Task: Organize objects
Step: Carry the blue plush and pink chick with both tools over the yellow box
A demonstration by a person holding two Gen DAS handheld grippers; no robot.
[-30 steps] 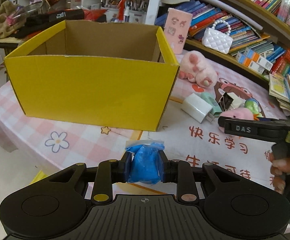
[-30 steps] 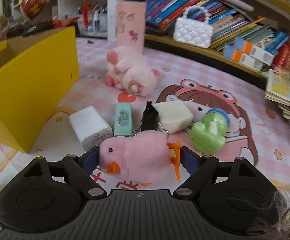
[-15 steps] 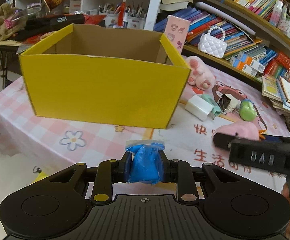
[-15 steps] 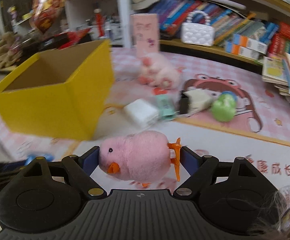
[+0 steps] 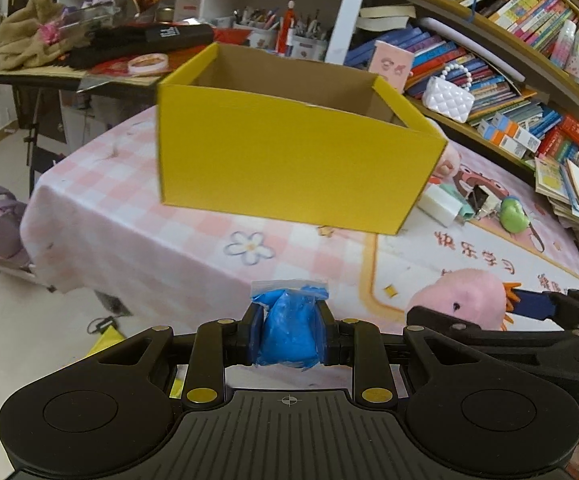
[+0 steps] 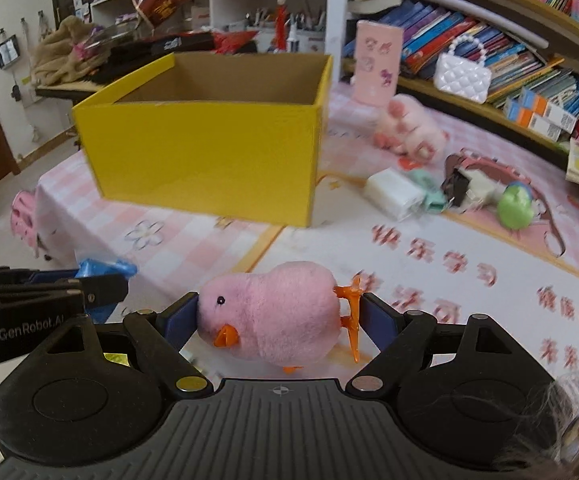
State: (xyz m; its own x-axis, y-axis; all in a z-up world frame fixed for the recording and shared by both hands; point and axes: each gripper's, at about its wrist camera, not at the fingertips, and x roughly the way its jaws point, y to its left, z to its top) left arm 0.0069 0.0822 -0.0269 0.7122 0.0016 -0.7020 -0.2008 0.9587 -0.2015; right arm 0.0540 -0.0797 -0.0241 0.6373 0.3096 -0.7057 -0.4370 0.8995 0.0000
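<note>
You are holding something in each gripper, and both loads are hanging short of the yellow box (image 5: 289, 160), which is what the coming move turns on. In the left wrist view your left gripper (image 5: 288, 334) is pinching a small blue bag (image 5: 288, 328) between nearly closed fingers at the lower centre of the frame; the box is sitting above it, filling the upper centre, with its open top facing up and its long front wall running left to right across the picture. In the right wrist view your right gripper (image 6: 277, 320) is clamping a pink plush chick (image 6: 277, 312) across its length, fingers spread wide around it, beak toward the left finger and orange feet toward the right. There the box (image 6: 205, 152) is lying up and to the left of the chick, so that hand is needing a leftward carry as well as a forward one.

The left gripper is looking the more squarely lined up with the opening, though I cannot tell which is truly nearer. Both are still well clear of the front wall, so each load is probably needing to rise over the rim before release. The other toys are lying at the right on the pink tablecloth (image 6: 193, 248).
</note>
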